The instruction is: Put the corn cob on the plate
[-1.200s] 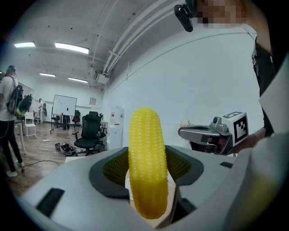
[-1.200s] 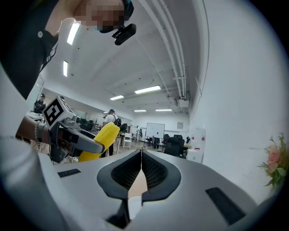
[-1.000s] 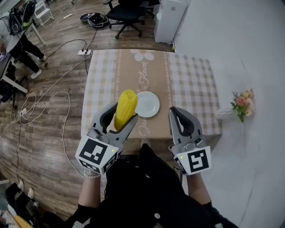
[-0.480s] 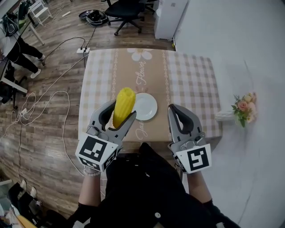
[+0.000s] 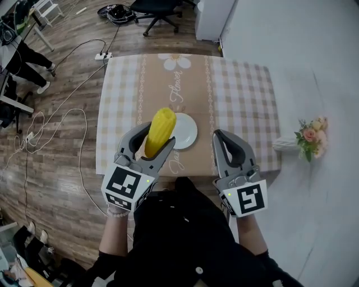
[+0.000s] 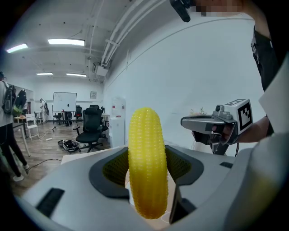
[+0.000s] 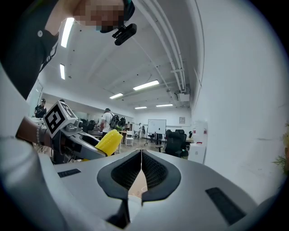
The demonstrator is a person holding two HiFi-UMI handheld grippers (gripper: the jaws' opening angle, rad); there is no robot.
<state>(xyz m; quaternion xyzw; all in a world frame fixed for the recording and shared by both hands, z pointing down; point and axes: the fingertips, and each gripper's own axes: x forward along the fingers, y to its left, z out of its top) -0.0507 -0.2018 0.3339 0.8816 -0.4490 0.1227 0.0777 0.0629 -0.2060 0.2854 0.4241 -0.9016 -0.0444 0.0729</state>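
Observation:
A yellow corn cob (image 5: 159,132) stands upright between the jaws of my left gripper (image 5: 150,144), which is shut on it above the table's near edge. In the left gripper view the corn cob (image 6: 147,162) fills the middle, clamped at its lower half. A small white plate (image 5: 183,131) lies on the tan runner just right of the cob. My right gripper (image 5: 227,147) hangs at the table's front right, shut with nothing in it; its jaws meet tip to tip in the right gripper view (image 7: 141,155), where the corn cob (image 7: 109,141) shows at the left.
The checked tablecloth table (image 5: 241,101) runs away from me. A vase of flowers (image 5: 310,138) stands on the floor at the right. Cables (image 5: 61,120) and a power strip (image 5: 104,56) lie on the wood floor at the left, an office chair (image 5: 154,7) beyond the table.
My left gripper and the corn cob have shifted a little to the right, closer to the plate. The right gripper has stayed where it was.

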